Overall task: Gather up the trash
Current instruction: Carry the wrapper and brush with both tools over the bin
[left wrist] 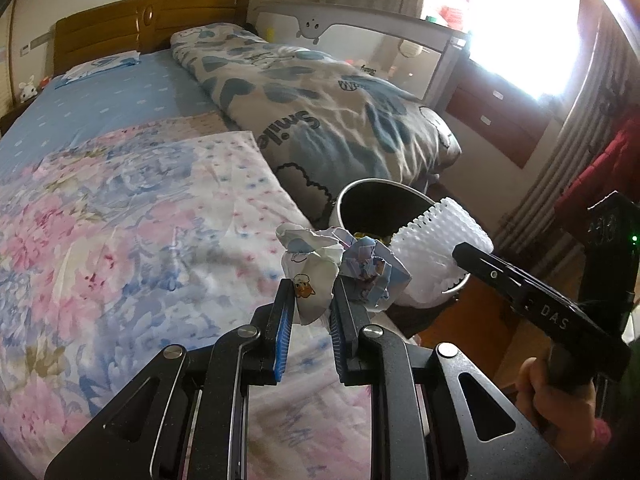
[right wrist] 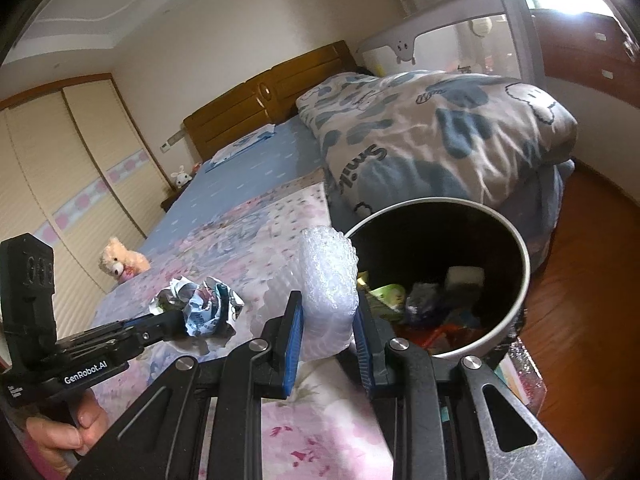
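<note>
My left gripper [left wrist: 311,298] is shut on a crumpled printed paper wad [left wrist: 320,268] and holds it above the floral bedspread, near the bed's edge. The wad also shows in the right wrist view [right wrist: 204,308]. My right gripper [right wrist: 326,312] is shut on a white bubble wrap piece [right wrist: 328,280], just left of the trash bin's rim. The bubble wrap [left wrist: 436,256] sits in front of the bin in the left wrist view. The round white trash bin [right wrist: 516,236] with a dark inside stands beside the bed and holds several pieces of trash [right wrist: 424,304].
A rolled blue-and-white quilt [left wrist: 320,96] lies along the bed's right side behind the bin. A teddy bear [right wrist: 120,264] sits at the bed's left edge. A grey bed rail [left wrist: 380,36], a wooden headboard [left wrist: 148,20] and a wooden floor [right wrist: 592,280] surround the bed.
</note>
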The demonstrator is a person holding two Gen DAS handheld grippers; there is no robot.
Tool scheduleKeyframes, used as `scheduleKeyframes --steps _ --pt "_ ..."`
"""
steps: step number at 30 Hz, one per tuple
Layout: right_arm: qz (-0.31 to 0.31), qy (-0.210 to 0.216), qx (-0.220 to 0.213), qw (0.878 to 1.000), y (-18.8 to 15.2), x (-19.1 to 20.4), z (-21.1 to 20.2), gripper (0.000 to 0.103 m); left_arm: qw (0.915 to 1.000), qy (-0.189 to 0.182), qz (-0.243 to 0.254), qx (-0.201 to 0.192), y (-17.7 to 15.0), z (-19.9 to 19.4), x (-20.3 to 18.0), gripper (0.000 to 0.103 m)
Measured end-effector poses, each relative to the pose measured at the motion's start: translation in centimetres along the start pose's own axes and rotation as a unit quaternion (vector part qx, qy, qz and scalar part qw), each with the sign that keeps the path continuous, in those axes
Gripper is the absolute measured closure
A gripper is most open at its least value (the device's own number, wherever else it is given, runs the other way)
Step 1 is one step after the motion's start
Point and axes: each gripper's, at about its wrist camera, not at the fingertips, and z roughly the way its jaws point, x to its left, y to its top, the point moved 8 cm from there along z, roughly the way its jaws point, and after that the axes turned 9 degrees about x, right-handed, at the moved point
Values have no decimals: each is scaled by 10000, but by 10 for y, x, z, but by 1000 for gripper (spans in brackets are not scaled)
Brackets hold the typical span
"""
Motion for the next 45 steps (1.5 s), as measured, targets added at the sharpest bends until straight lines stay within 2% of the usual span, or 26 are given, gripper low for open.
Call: scheduleKeyframes --steps 24,45 --pt "323 -484 -153 9982 18 -62 -16 79 9987 -88 470 151 24 28 -47 87" --pt "340 -562 -193 9977 37 -80 -14 78 9968 -75 753 267 46 56 -79 87"
